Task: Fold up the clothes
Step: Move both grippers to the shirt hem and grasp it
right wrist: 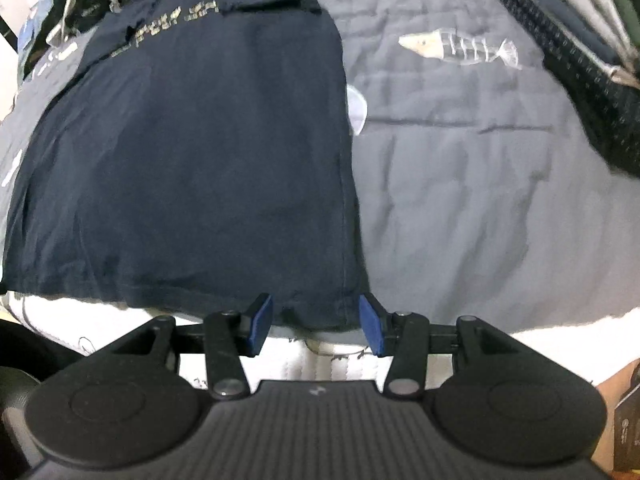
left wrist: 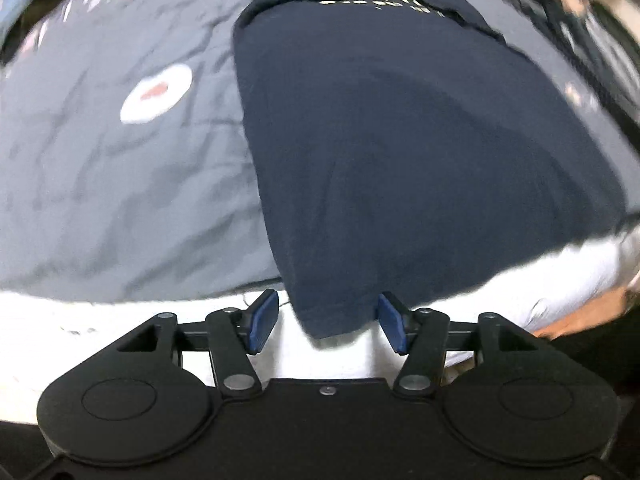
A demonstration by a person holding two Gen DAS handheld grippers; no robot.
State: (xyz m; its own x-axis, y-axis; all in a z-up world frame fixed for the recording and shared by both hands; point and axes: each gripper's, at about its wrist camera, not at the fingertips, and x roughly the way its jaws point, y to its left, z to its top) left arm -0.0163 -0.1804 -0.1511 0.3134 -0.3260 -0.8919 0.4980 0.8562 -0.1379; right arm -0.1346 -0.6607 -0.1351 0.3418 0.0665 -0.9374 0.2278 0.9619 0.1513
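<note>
Two spread grippers, left gripper (left wrist: 327, 322), right gripper (right wrist: 316, 325), soft navy shirt (right wrist: 192, 160), wrinkled grey quilt (right wrist: 480, 200)

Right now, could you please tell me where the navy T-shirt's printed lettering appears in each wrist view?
Left wrist view: the printed lettering sits at top centre-right, at the far end of the navy T-shirt.
Right wrist view: the lettering sits at upper left, slanting.
Shared landmark: the shirt's near hem, lying between the open jaws in both views, on the grey bedspread.
</note>
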